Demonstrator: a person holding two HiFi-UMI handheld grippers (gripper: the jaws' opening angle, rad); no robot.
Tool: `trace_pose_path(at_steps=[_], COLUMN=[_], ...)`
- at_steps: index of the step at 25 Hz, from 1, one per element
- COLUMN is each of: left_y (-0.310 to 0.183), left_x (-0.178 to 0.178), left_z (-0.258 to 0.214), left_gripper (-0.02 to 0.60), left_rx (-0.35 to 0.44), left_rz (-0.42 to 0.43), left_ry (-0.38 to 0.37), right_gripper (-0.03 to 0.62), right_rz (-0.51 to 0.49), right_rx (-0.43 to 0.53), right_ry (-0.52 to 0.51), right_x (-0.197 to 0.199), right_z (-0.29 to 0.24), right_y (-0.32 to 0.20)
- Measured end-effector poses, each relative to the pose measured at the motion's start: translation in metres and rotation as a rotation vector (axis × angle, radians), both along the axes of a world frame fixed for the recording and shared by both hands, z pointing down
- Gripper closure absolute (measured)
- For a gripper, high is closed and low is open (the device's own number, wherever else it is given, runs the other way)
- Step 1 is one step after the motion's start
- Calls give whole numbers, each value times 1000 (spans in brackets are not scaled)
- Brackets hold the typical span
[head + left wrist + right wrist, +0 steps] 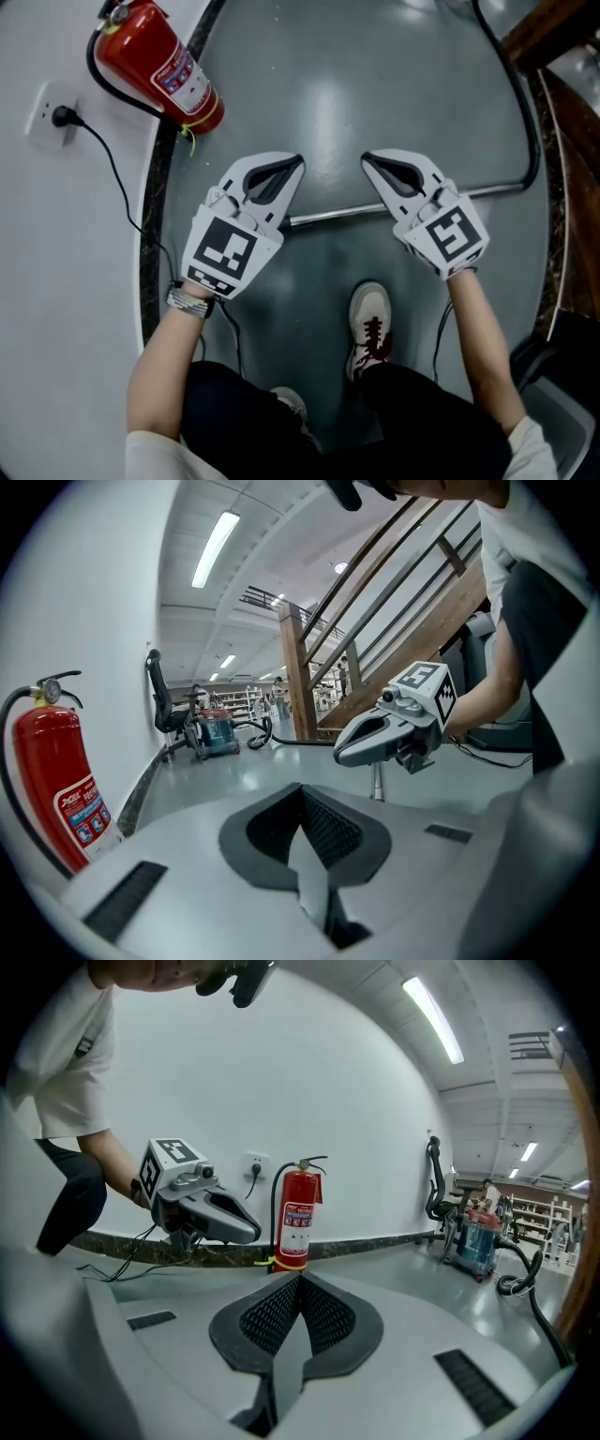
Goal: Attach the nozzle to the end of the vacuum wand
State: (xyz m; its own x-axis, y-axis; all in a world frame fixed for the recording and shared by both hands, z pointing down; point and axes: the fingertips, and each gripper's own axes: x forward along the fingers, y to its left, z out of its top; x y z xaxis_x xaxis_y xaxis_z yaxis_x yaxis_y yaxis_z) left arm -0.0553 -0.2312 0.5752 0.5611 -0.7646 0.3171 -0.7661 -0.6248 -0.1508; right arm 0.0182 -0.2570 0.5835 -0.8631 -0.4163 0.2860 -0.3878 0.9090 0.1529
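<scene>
In the head view we see the wand (342, 214) lying flat on the floor (328, 84). It runs crosswise below and between the 2 grippers, and neither one touches it. The left gripper (292, 167) hangs over the wand's left end, and the right gripper (371, 161) hangs just right of the middle. A hose (525, 103) curves down the right side to the wand's far end, an extinguisher (159, 66) stands by the wall at upper left, and a shoe (370, 323) sits just below the wand.

In the left gripper view we find its jaws pressed together with nothing between them. The right gripper floats ahead of it, with a vacuum (217, 735) and a chair (169, 710) far back (well clear of both grippers).

In the right gripper view its jaws are likewise closed and empty. The left gripper and the extinguisher show beyond them.
</scene>
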Motion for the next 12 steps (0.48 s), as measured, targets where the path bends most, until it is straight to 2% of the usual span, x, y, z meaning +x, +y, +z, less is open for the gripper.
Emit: trace_pose_path(at_steps=[12], left_y=[-4], left_x=[-6], left_z=[-9], left_gripper=[581], left_rx=[4], left_rz=[-24], left_ry=[40], right_gripper=[569], right_rz=[25], right_rx=[-19], right_ry=[-56], right_x=[5], right_z=[-15], right_y=[-3])
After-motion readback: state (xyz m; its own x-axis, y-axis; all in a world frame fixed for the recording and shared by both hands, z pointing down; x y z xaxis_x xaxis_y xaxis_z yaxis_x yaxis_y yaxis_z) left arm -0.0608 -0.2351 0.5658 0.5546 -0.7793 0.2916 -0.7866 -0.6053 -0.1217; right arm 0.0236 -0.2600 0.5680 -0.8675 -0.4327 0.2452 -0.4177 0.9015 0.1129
